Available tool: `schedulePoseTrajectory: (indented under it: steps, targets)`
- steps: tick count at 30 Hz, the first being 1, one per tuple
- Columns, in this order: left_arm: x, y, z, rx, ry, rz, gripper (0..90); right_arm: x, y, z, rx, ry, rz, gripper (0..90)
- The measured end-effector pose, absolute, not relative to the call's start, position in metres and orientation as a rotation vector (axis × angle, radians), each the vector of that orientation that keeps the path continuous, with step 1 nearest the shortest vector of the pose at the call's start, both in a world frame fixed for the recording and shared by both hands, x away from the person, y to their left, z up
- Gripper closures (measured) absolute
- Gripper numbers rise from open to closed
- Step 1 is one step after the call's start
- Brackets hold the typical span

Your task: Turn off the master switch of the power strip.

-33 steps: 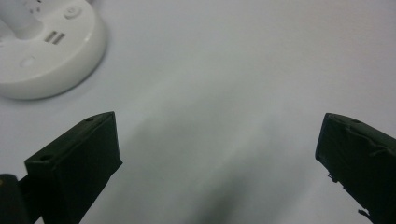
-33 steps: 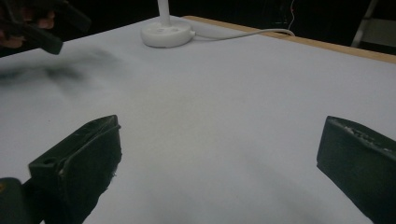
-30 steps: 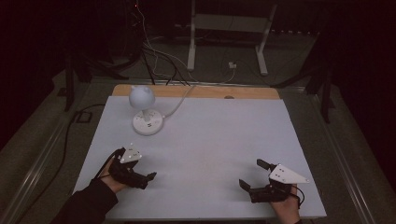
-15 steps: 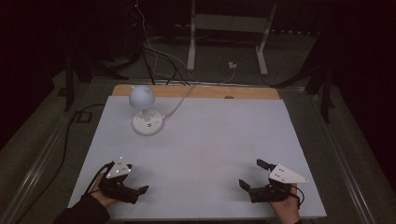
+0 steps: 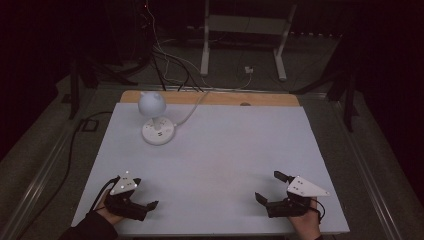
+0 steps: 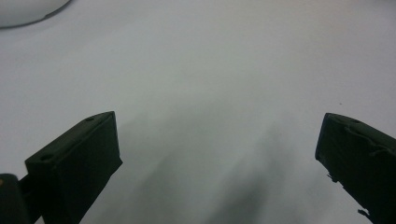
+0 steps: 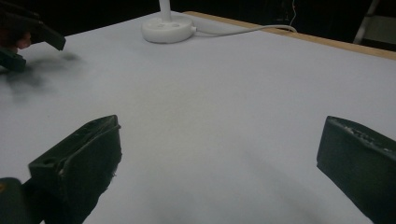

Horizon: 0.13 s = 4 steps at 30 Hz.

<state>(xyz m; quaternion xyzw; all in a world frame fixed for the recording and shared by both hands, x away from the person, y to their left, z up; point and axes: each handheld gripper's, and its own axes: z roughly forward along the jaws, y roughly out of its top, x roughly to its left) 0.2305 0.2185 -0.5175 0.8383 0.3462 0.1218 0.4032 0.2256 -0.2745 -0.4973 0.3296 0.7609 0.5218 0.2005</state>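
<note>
Lamp of white plastic, with a round globe head on a short stem and a flat disc base, stands near the far left of the pale matte sheet covering the surface, its white cord trailing off over the wooden back edge. Since a second ago the left claw has drawn back from mid-left to the near left corner, jaws spread wide over bare sheet. Right claw is unmoved at the near right corner, also gaping and holding nothing.
</note>
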Motion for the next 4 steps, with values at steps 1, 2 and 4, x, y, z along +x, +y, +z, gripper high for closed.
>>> schedulePoseTrajectory:
  steps: [1,2,4]
  targets:
    - [0.2305,0.2178,-0.5173,2.113,0.868,0.307,0.5,0.226,-0.2746,-0.4977,0.926,2.128,1.458,0.0]
    - [0.2306,0.2174,-0.517,2.112,0.867,0.307,0.5,0.226,-0.2746,-0.4977,0.926,2.128,1.458,0.0]
    - [0.2308,0.2176,-0.5167,2.109,0.863,0.306,0.5,0.2259,-0.2745,-0.4981,0.926,2.131,1.455,0.0]
